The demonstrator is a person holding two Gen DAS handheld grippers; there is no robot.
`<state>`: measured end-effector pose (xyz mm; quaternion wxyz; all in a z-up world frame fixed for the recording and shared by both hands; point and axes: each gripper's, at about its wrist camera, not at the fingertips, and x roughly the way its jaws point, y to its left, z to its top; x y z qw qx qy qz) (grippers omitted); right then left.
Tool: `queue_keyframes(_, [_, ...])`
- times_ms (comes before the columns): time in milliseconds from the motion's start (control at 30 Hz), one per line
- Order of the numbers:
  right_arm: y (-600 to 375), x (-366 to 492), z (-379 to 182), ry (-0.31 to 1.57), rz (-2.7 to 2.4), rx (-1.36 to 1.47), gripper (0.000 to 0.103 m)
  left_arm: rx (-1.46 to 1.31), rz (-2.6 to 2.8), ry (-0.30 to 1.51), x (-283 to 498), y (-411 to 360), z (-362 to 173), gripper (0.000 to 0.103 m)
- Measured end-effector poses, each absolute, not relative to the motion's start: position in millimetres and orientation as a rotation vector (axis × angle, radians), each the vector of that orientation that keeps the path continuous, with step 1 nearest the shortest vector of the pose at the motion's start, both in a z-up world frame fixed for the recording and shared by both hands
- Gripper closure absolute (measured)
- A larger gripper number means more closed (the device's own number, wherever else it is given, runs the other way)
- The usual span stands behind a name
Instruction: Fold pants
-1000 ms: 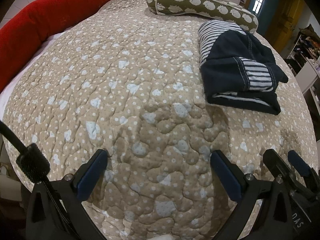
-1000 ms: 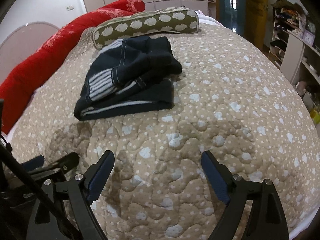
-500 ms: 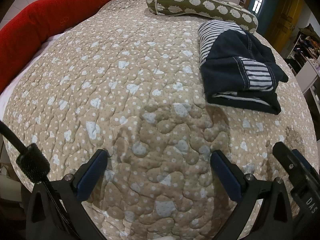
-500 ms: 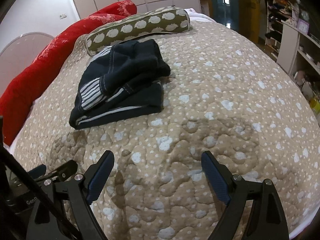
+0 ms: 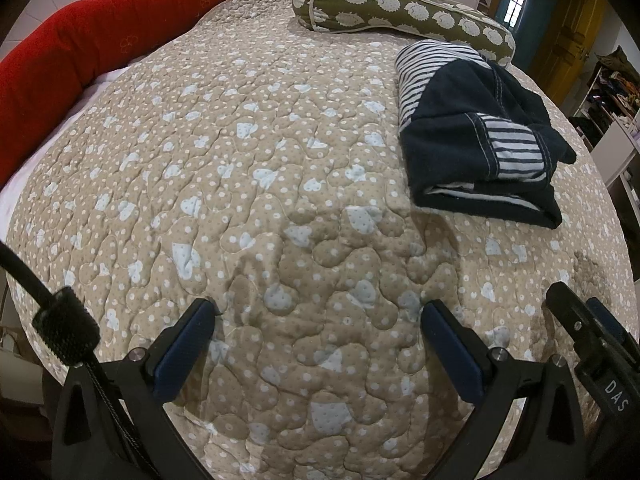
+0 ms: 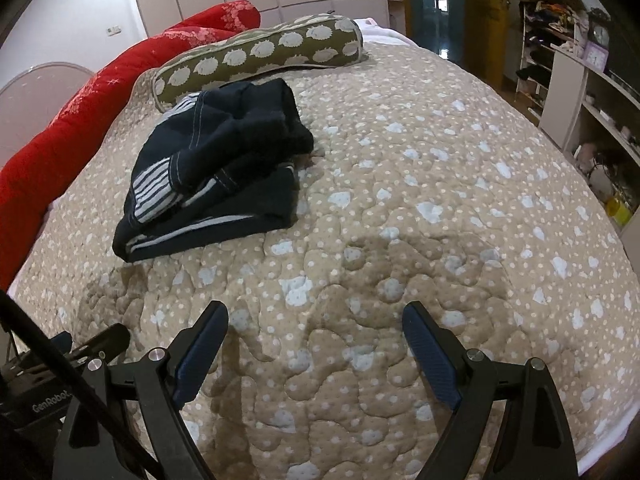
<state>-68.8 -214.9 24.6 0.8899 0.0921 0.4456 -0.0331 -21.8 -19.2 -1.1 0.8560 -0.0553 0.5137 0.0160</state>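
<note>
Navy fleece with striped cuffs and lining identifies the pants (image 5: 476,140), which lie in a compact folded bundle on the quilted bedspread (image 5: 240,160), well ahead of both tools. From the left gripper (image 5: 316,340) the bundle sits forward and to the right; from the right gripper (image 6: 316,344) it sits forward and to the left, so I judge that the two tools stand side by side at the near edge of the bed with the garment ahead, between their lines of sight. Both sets of jaws stand wide, with nothing but bare bedspread between the blue pads. I read this as a released posture: the bundle shows stacked layers with its folded edge facing me, so the fold appears complete or nearly so, and no grip is required. The upper layer is somewhat rumpled on the side toward the hedgehog-print bolster (image 6: 256,60), which lies just beyond the pants, apparently touching or nearly so. If I wanted a neater result, that lumpy top layer would need flattening, and fleece of this thickness tends to spring back. A red padded bumper (image 5: 60,68) runs far forward-left of the left gripper, well apart from the garment. The right tool's tip shows at the lower right of the left view.
</note>
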Motion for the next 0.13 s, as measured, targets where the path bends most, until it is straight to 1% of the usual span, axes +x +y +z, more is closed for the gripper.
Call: queue_keyframes(133, [-212.4,-67.3,22.5,0.928,-0.064,0.175,0.01,-0.11,0.035,1.081,-20.7,-20.7,-1.3,0.0])
